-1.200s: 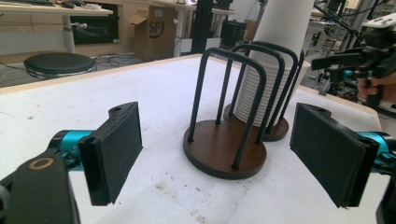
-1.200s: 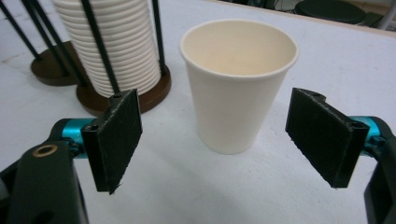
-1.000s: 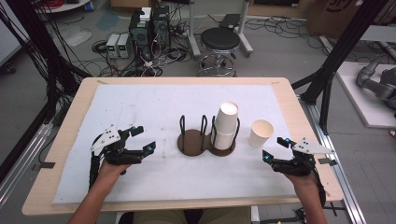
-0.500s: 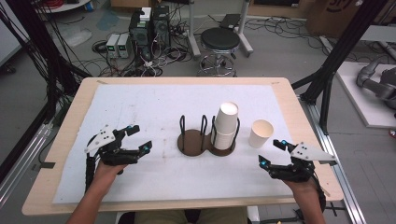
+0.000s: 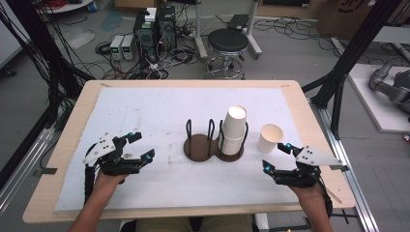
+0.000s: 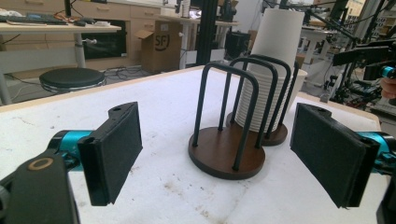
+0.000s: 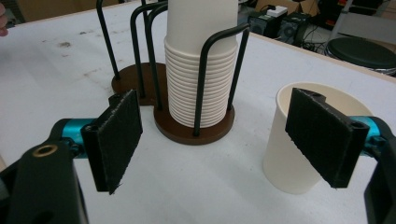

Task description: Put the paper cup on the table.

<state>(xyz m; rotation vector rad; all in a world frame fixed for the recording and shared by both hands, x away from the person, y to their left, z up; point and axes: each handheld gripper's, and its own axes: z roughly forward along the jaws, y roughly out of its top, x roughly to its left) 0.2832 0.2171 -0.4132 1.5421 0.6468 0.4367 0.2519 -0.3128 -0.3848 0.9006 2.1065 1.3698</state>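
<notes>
Lower right of the high view, I hold my right tongs [image 5: 277, 156] wide open and empty beside the loose cup [image 5: 269, 138], ready to grasp it, while my left tongs [image 5: 143, 145] wait open at lower left.

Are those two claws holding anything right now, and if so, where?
Nothing is held. The left claw and right claw are both open; the single paper cup stands free.

The top of the tall stack of white paper cups [image 7: 198, 60] is cut off by the right gripper view's upper edge. The single white paper cup's [image 7: 299, 144] right side is hidden behind a black jaw
</notes>
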